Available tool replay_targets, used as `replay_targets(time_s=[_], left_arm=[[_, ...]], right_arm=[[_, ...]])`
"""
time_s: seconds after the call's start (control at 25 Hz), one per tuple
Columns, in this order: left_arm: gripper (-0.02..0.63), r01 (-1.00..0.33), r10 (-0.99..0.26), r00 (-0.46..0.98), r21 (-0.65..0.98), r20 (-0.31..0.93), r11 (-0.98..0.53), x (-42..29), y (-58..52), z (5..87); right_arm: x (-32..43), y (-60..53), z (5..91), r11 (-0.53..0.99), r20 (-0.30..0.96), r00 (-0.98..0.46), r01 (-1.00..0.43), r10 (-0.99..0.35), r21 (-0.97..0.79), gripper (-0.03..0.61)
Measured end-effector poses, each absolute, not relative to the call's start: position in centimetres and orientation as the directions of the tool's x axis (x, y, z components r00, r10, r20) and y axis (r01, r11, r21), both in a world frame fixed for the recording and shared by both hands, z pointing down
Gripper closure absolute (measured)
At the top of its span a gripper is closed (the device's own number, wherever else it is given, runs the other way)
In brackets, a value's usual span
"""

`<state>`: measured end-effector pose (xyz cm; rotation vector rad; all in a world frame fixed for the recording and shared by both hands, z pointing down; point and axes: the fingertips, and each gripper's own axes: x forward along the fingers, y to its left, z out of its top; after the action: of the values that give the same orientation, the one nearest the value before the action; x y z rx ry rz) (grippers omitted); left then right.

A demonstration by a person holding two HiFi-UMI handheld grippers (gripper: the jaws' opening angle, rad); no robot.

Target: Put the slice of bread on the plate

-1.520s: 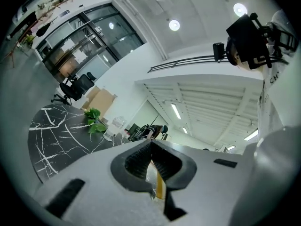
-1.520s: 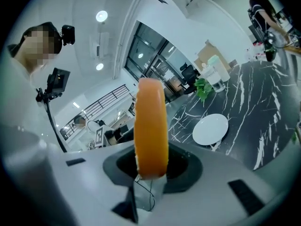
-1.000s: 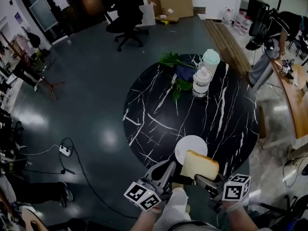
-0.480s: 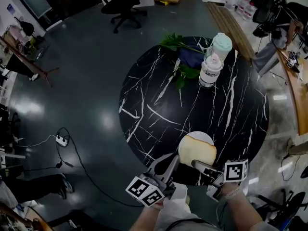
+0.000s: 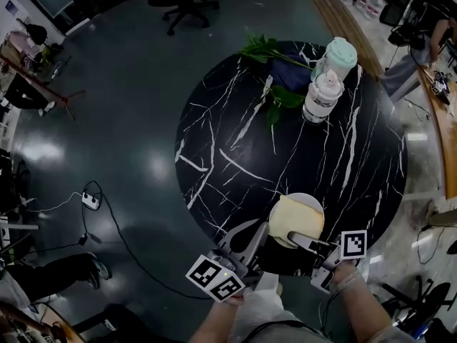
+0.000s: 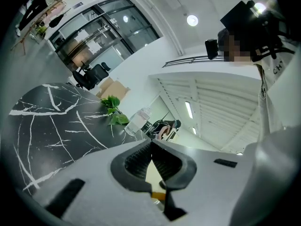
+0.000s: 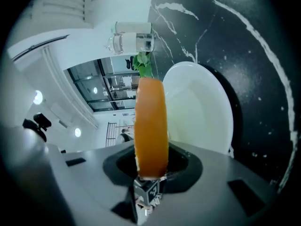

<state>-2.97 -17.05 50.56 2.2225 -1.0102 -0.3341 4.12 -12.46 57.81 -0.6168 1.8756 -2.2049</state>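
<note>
- The round black counter (image 5: 235, 148), veined with white, carries everything in the head view
- The right claw (image 5: 294, 237) reaches in from the near edge (its marker cube sits just behind), and its jaws are clamped on the crust end of the slice of bread (image 5: 296, 220); the right gripper view shows the slice edge-on between the pads
- The left claw (image 5: 248, 234) sits just beside it over the near rim, its jaws closed tip to tip with nothing between them
- Green leafy sprigs (image 5: 268, 52) lie at the far side
- The white plate (image 5: 313, 203) sits near the counter's near edge
- The bread hangs flat directly over the plate and covers most of it; whether they touch cannot be told
- A clear bottle (image 5: 321, 97) and a pale-lidded tub (image 5: 340, 54) stand beside the leaves
</note>
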Motion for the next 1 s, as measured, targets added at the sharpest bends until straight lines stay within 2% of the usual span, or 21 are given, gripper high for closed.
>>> replay_targets(time_s=[0.36,0.8,1.0], left_arm=[[0.607,-0.569,-0.745,0.666,0.677,0.044,-0.468,-3.3,-17.5,50.9],[0.607,-0.58,-0.77,0.638,0.678,0.032,-0.452,-4.1,-18.0,50.4],[0.607,-0.578,-0.771,0.636,0.677,0.024,-0.456,-4.1,-18.0,50.1]], right_arm=[[4.0,-13.3,56.8,-0.318,0.077,-0.873,0.092,-0.482,-0.944,0.485],[3.8,-13.5,56.5,-0.388,0.05,-0.849,0.187,-0.525,-0.903,0.485],[4.1,-13.7,56.3,-0.406,0.025,-0.826,0.251,-0.564,-0.879,0.462]])
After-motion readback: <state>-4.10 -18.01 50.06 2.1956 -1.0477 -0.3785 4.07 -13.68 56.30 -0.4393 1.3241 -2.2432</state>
